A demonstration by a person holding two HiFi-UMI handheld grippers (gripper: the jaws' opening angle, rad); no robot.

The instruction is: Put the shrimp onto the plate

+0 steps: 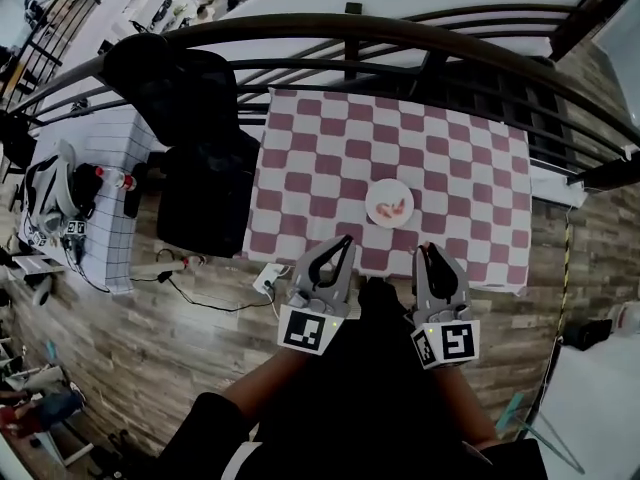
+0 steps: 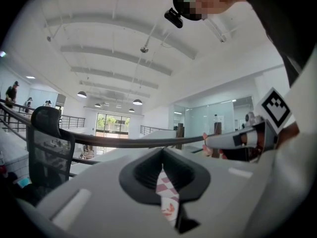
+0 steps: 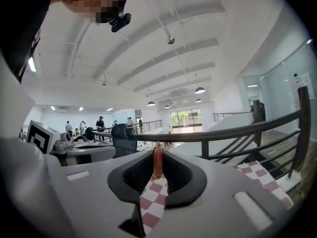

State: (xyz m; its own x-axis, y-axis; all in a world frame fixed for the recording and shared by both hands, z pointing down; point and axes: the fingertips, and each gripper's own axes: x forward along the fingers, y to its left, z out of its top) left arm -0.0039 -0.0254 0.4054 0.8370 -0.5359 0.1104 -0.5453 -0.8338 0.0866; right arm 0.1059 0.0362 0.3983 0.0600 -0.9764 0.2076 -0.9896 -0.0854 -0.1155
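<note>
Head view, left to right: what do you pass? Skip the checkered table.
Grid-cloth side table → black chair → left gripper → plate → right gripper, with a shrimp pinched in it.

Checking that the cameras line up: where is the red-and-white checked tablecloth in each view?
Head view: the red-and-white checked tablecloth fills the centre.
Left gripper view: a thin strip, low centre.
Right gripper view: a strip low centre, plus a patch at lower right.
Shared landmark: the dark curved metal railing.

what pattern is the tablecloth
The tablecloth is red and white checked; head view shows it best.
</note>
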